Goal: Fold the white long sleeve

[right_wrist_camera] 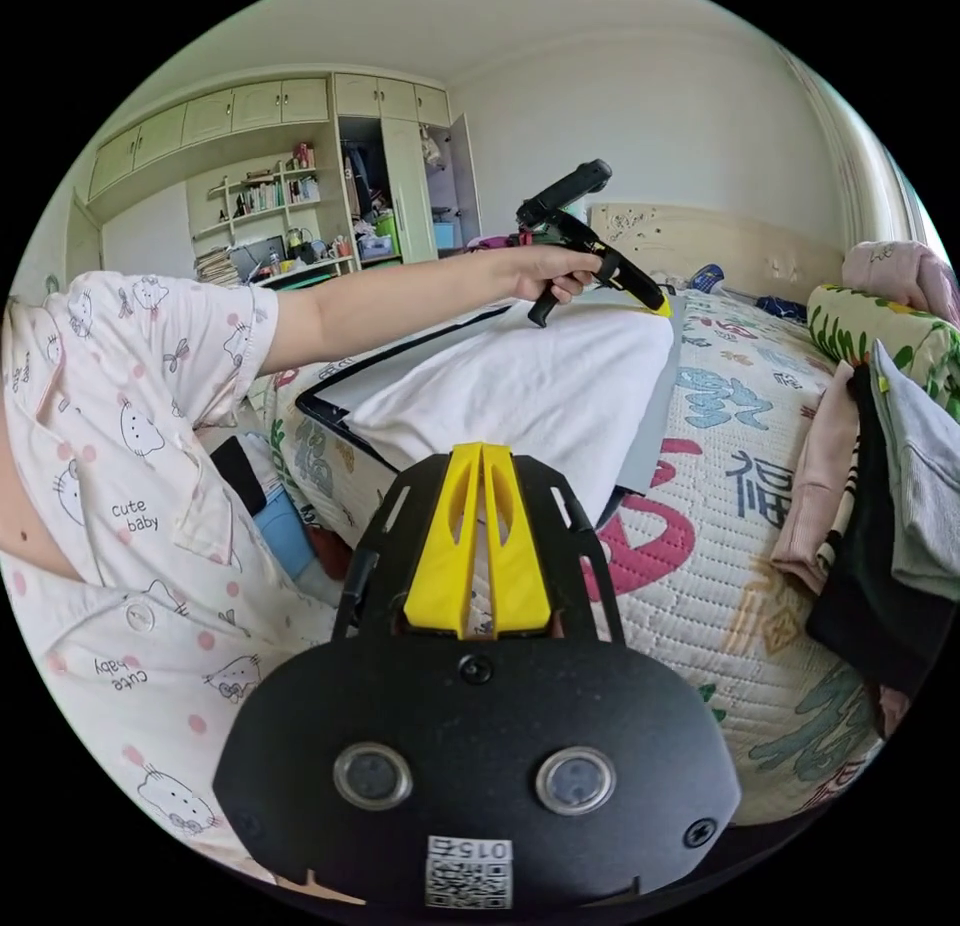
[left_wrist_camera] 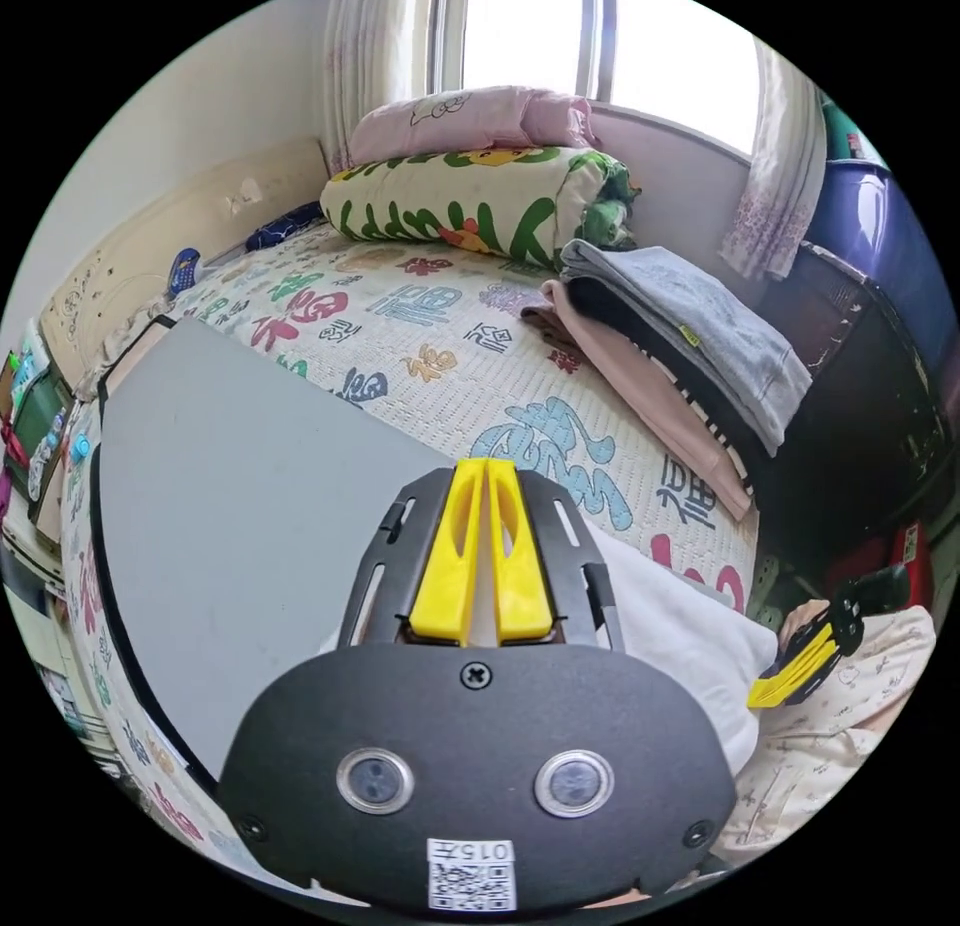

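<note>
Left gripper [left_wrist_camera: 485, 556] jaws together over grey board [left_wrist_camera: 230, 486], white long sleeve [left_wrist_camera: 690, 636] beside (bed beneath)

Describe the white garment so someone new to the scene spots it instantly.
Start at the bed with the cream quilted cover printed with big coloured characters. On its near side lies a flat grey folding board with a black rim; the plain white cloth garment is draped over the board's end. Unlike the stacked pink, black and grey folded clothes nearby, it is pure white and alone.

The bed [left_wrist_camera: 420, 336] carries a grey board [left_wrist_camera: 240, 506], stacked clothes [left_wrist_camera: 680, 366] and bedding rolls [left_wrist_camera: 470, 201].
</note>
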A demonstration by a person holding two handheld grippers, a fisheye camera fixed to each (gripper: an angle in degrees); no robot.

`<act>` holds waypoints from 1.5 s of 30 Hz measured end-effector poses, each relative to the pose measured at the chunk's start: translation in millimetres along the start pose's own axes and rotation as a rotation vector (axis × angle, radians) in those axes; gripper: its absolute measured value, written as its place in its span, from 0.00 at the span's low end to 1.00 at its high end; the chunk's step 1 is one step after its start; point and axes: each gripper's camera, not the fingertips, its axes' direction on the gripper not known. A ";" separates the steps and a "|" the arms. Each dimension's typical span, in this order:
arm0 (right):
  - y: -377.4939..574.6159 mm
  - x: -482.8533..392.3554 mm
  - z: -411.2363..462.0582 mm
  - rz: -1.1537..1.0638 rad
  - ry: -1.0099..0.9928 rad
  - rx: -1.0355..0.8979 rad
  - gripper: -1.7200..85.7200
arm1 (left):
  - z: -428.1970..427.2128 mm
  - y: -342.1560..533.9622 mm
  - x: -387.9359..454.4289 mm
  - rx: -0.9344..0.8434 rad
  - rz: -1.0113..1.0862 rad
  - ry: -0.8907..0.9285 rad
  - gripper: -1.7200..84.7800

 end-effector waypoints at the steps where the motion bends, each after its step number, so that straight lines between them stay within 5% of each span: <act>1: -2.7 6.3 -6.0 0.001 -0.025 0.011 0.03 | -5.0 1.7 -7.3 0.005 -0.020 0.012 0.04; 10: -41.9 149.0 -56.6 0.299 -0.155 0.211 0.14 | -143.8 155.0 -135.6 0.250 -0.297 0.005 0.16; 17: -115.7 246.0 18.7 0.473 -0.185 0.026 0.20 | -103.2 275.5 -224.2 0.155 -0.525 0.129 0.19; 33: -152.7 298.0 96.8 0.513 -0.273 -0.203 0.15 | -49.8 246.8 -283.2 0.065 -0.470 0.296 0.19; 45: -130.4 261.4 53.8 0.356 -0.161 -0.080 0.12 | -127.8 234.6 -264.9 0.123 -0.367 0.252 0.11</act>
